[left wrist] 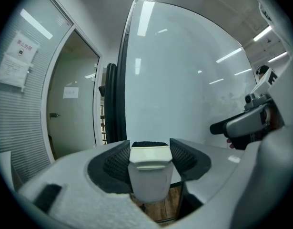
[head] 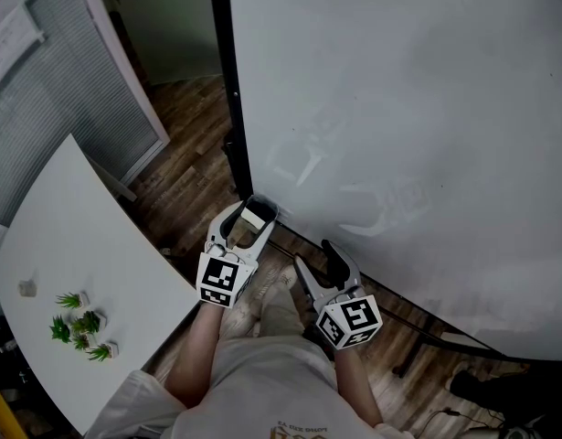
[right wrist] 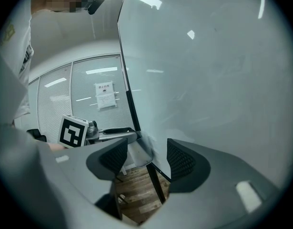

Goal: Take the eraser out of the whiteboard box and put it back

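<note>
Left gripper view: left gripper has the eraser between its jaws. The jaws are part-closed and both pads look to touch its sides, so it reads as gripped. The eraser is upright, white body w/ the dark felt side facing the whiteboard. Head view puts it low down at the board's left edge. Right gripper view shows a small grey box on the frame there; can't tell if the eraser is fully clear of it. Right gripper has its jaws apart w/ nothing between them, parked beside the left. To do the step well: keep the squeeze even, move the eraser straight along the box opening, don't scrape the board, and keep the right gripper clear.
</note>
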The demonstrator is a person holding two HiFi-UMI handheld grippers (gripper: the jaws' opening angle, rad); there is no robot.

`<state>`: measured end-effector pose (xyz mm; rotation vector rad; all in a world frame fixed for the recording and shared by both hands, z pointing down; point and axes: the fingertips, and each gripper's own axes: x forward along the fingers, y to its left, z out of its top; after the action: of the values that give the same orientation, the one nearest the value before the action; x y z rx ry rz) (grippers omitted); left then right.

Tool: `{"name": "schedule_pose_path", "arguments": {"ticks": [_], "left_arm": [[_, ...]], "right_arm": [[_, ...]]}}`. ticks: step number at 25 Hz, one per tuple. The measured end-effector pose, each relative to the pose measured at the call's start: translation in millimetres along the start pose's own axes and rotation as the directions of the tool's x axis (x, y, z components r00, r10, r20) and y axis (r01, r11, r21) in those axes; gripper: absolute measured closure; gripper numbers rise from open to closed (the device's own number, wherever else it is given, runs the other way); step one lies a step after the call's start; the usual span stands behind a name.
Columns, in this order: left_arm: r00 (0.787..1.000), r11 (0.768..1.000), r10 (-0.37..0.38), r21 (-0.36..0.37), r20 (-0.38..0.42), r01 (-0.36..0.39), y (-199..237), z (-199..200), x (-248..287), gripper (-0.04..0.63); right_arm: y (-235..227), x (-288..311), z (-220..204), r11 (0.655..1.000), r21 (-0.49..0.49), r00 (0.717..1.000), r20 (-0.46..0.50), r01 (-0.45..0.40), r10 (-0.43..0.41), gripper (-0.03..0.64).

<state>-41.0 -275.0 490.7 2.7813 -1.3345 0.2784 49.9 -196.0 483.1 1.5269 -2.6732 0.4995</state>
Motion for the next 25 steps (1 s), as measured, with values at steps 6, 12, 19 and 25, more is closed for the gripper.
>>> {"name": "schedule_pose_path", "arguments": {"ticks": [6, 12, 19, 25], "left_arm": [[1.0, 1.0, -0.011, -0.007, -0.01, 0.01, 0.5, -0.5, -0.3, 0.334], [1.0, 0.999, -0.019, -0.029, -0.01, 0.018, -0.5, 0.1, -3.5, 0.334], [1.0, 0.999, -0.024, -0.041, 0.006, 0.024, 0.4, 4.4, -6.1, 0.334], [1.0, 0.999, -0.017, -0.05, 0.019, 0.018, 1.2, 8.9, -8.9, 0.334]], "right_arm": [[-0.8, -0.8, -0.1, 1.0, 0.0, 1.0, 0.001, 0.004, -0.004, 0.367], [2.9, -1.9, 1.9, 1.0, -0.003, 1.0, 0.004, 0.002, -0.002, 0.371], [3.6, -2.4, 2.8, 1.0, -0.013, 1.0, 0.008, 0.006, -0.006, 0.371], [3.0, -4.2, 5.8, 1.0, -0.023, 1.0, 0.016, 0.012, -0.011, 0.371]]}}
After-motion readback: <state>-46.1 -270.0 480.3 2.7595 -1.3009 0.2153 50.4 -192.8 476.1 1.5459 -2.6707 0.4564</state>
